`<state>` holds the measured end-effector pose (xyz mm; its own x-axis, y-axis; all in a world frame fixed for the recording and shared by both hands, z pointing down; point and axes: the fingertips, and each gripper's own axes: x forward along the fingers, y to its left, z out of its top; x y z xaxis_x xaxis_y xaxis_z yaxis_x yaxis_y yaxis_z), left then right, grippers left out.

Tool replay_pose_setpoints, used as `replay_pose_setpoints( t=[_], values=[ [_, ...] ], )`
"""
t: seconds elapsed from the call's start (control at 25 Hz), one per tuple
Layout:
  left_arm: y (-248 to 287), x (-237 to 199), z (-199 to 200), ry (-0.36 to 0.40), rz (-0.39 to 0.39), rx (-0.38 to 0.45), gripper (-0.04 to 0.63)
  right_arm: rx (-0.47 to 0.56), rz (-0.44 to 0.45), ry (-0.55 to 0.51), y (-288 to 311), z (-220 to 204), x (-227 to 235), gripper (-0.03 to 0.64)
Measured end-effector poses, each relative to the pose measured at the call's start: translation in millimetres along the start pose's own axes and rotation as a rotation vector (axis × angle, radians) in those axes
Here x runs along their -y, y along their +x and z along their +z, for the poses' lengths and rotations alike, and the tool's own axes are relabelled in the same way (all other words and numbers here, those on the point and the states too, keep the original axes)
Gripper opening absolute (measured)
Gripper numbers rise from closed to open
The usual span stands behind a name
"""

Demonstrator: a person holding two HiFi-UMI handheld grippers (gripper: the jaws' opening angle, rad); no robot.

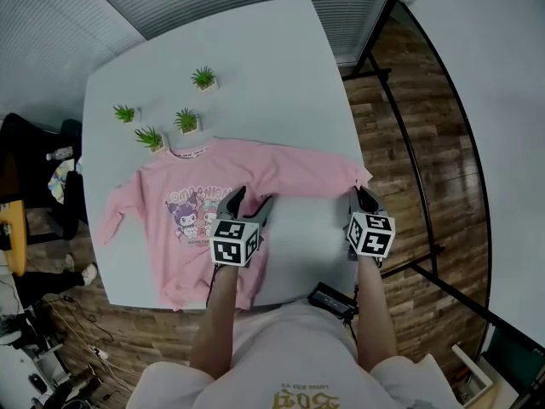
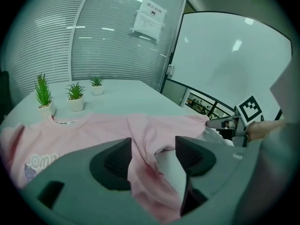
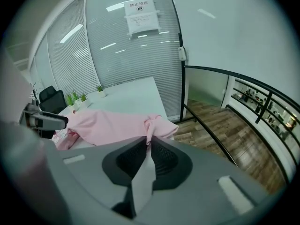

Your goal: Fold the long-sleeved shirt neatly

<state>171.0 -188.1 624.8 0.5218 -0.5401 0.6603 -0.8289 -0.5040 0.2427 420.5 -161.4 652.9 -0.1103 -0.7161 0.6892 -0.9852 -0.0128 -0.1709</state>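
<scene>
shirt on table, 3 plants behind it

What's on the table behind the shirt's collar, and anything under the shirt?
Four potted plants stand on the white table just beyond the collar of the pink shirt. The tabletop under the shirt is covered, so nothing beneath can be seen.

One shirt, four potted plants, two grippers

White table, three small potted plants — wood floor
</scene>
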Motion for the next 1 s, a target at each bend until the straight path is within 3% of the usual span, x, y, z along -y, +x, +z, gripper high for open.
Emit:
replay_pose_setpoints(
  t=[1.0],
  values=[
    [-60.3, 12.2, 51.2, -0.028, 0.012, 0.13, 0.287, 0.179, -0.04, 0.058, -87.7, 55.2, 12.2, 0.041]
  ],
)
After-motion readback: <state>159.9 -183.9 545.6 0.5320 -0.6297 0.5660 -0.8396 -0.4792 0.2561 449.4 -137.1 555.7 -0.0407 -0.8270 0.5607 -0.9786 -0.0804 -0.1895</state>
